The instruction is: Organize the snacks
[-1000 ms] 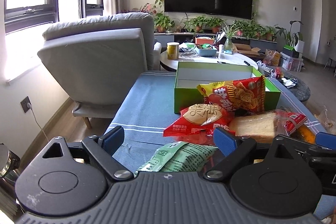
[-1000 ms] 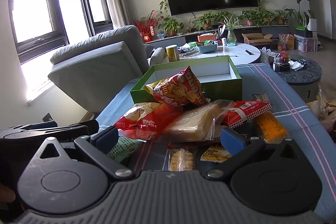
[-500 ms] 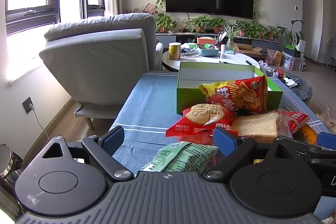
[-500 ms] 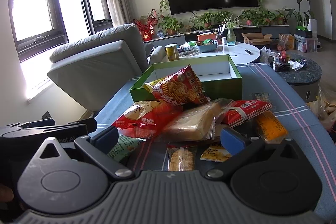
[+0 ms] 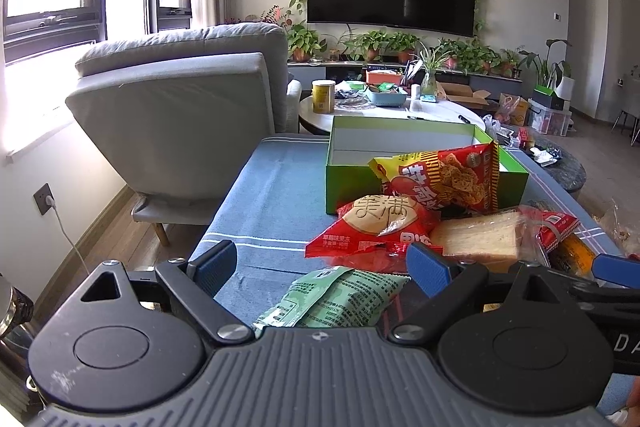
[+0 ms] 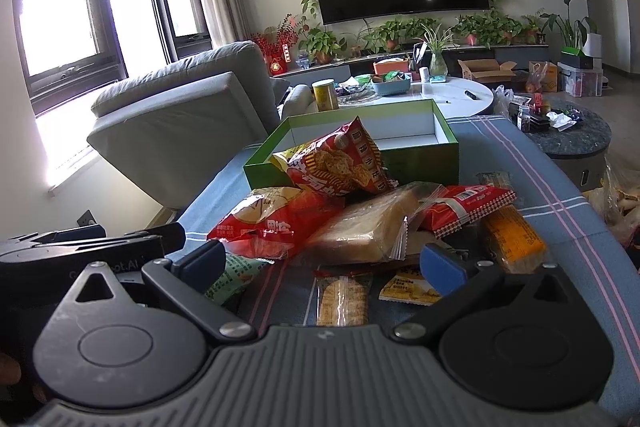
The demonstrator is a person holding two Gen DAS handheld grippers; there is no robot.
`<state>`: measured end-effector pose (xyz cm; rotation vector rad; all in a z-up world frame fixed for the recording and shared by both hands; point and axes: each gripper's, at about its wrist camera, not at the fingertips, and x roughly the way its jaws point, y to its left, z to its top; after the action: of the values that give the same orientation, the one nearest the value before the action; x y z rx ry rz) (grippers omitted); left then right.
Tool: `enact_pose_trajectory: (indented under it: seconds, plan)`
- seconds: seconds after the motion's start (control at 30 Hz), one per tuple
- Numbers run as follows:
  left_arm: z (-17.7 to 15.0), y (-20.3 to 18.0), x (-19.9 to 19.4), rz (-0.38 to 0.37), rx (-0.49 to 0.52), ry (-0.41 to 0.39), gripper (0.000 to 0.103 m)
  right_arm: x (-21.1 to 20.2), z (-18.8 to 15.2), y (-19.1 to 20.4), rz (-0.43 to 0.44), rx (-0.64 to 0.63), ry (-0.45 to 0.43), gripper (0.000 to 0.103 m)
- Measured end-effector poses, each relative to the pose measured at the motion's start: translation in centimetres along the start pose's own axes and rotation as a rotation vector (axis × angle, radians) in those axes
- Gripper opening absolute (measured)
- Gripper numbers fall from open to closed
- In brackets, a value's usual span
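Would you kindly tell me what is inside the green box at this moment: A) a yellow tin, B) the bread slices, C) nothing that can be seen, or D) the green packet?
C: the green box shows only its bare white floor and walls, while the snacks lie heaped on the cloth in front of it.

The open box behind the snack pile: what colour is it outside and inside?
The box is bright green outside, white inside, clearest in the right wrist view.

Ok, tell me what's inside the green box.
The green box shows a bare white floor and walls at its far end. The red chip bag leaning on its front edge hides the near corner, so anything there cannot be seen.
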<state>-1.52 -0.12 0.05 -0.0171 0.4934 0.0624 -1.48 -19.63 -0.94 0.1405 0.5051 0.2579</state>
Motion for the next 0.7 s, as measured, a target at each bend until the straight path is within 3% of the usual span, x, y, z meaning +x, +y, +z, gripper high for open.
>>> enact_pose_trajectory:
  seconds: [0.7]
  plan:
    - [-0.05,0.18,-0.03,-0.006,-0.004,0.0,0.091,-0.01,-0.02,0.09,-0.004,-0.009,0.004,0.086]
